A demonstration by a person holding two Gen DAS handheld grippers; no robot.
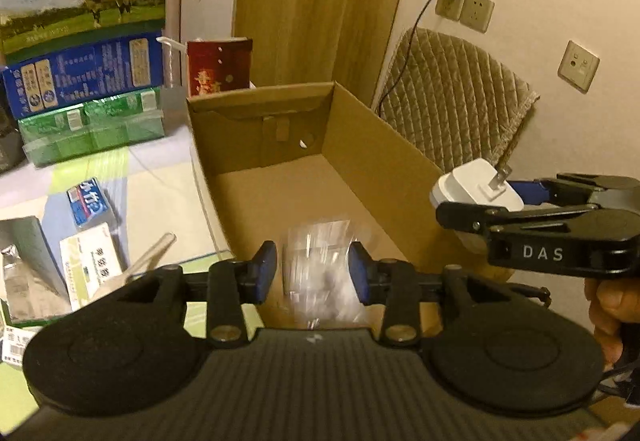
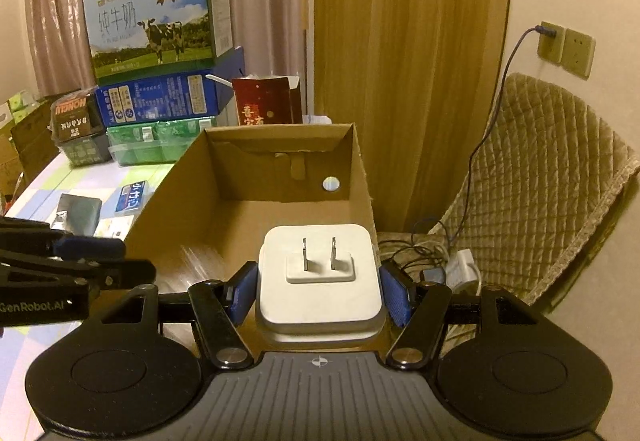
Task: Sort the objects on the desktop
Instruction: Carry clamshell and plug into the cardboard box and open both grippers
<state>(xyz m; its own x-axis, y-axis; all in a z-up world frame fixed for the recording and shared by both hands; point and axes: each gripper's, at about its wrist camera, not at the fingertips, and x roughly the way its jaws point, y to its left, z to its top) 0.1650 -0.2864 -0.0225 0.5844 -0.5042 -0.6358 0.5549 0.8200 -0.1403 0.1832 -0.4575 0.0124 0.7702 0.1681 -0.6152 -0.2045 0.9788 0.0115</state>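
My right gripper [image 2: 318, 295] is clamped on a white square charger [image 2: 319, 281], smooth plastic, two metal prongs pointing forward, held over the near edge of the open cardboard box [image 2: 280, 177]. My left gripper [image 1: 312, 273] stands apart around a clear crinkled plastic bag [image 1: 320, 273], blurred; whether the blue pads touch it I cannot tell. The box floor looks bare. Small packets lie on the worktop [image 1: 160, 193] left of the box.

Each camera sits just behind its gripper's fingers, angled downward. The left wrist view looks close over the cardboard box [image 1: 280, 197] from its near-left corner; the right wrist view faces the box's open near end. Both share the box and the stacked milk cartons [image 2: 160, 17].
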